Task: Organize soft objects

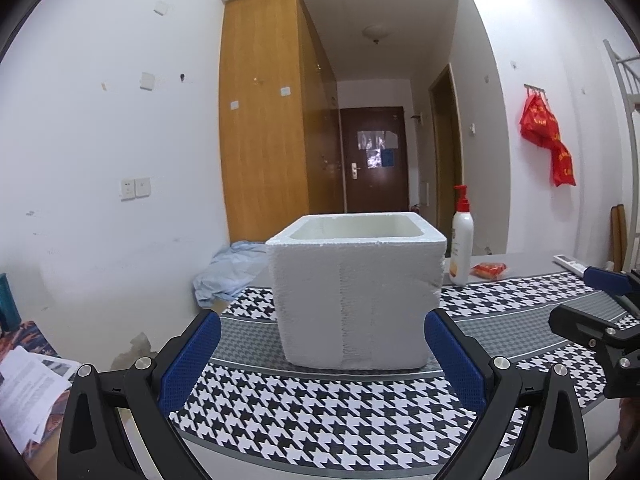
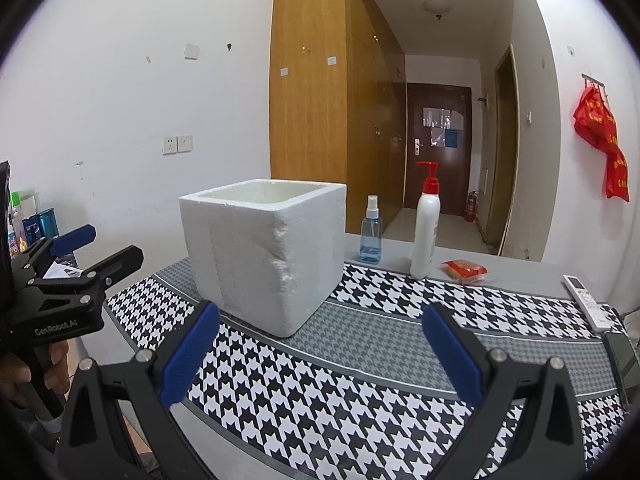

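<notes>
Left wrist view shows the counter [image 1: 520,268] under a houndstooth cloth [image 1: 320,420], with a white foam box [image 1: 356,296] standing upright, mouth up, just ahead of the left tongs [image 1: 322,354], spread wide and empty. Right tongs [image 2: 320,344] gape wide too, box ahead-left; smaller, a lotion bottle [image 2: 426,232], spray bottle [image 2: 370,236] and red packet [image 2: 464,270] stand behind.

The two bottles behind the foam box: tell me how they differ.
The pump bottle is opaque white with a red pump head; the spray bottle is clear blue with a pale spray cap. The pump bottle stands taller and lies right of the spray bottle, which is nearer the foam box. Both stand upright on the table.
</notes>
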Demonstrator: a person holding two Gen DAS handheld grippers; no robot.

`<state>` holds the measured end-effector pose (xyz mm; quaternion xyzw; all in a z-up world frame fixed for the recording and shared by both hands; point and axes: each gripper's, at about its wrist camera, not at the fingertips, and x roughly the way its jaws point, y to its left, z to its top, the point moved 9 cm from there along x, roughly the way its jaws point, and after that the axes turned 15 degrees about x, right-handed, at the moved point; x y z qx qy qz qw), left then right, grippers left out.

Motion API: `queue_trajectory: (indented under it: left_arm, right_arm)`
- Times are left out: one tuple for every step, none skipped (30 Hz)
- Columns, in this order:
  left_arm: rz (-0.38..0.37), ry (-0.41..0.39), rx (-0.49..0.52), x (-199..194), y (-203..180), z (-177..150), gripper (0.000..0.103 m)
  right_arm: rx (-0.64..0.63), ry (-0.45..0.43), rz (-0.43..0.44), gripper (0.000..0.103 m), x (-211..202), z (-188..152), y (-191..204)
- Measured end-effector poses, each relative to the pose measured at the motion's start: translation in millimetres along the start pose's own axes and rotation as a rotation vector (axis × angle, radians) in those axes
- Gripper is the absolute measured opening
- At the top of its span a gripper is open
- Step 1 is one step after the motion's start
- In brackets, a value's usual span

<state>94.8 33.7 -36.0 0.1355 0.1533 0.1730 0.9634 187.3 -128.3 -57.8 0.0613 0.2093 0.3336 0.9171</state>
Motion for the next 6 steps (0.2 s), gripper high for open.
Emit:
queue_trajectory:
  left_arm:
    - [-0.009,-0.002,0.0,-0.3,-1.2,0.2,0.102]
    - [-0.017,-0.007,0.005,-1.1,-2.9,0.5,0.102]
    - [-0.015,-0.007,0.007,-1.6,-3.6,0.7,0.102]
    - [-0.015,-0.009,0.008,-2.1,-4.3,1.0,0.102]
    - [-0.018,-0.009,0.008,-2.3,-5.1,1.5,0.102]
    - [-0.016,-0.01,0.006,-2.9,-4.9,1.9,0.102]
  right_arm:
    - [-0.003,0.0,-0.005,0.102,0.1,-0.2,-0.5]
    - [-0.004,-0.002,-0.009,0.102,-0.2,-0.1,-1.2]
    - [-0.003,-0.003,-0.01,0.102,-0.8,0.1,-1.8]
    - [0.001,-0.004,-0.008,0.102,-1.5,0.2,-2.6]
    - [0.005,-0.004,-0.007,0.102,-2.1,0.6,-3.2]
    - [0.006,-0.006,-0.007,0.102,-2.8,1.1,-3.7]
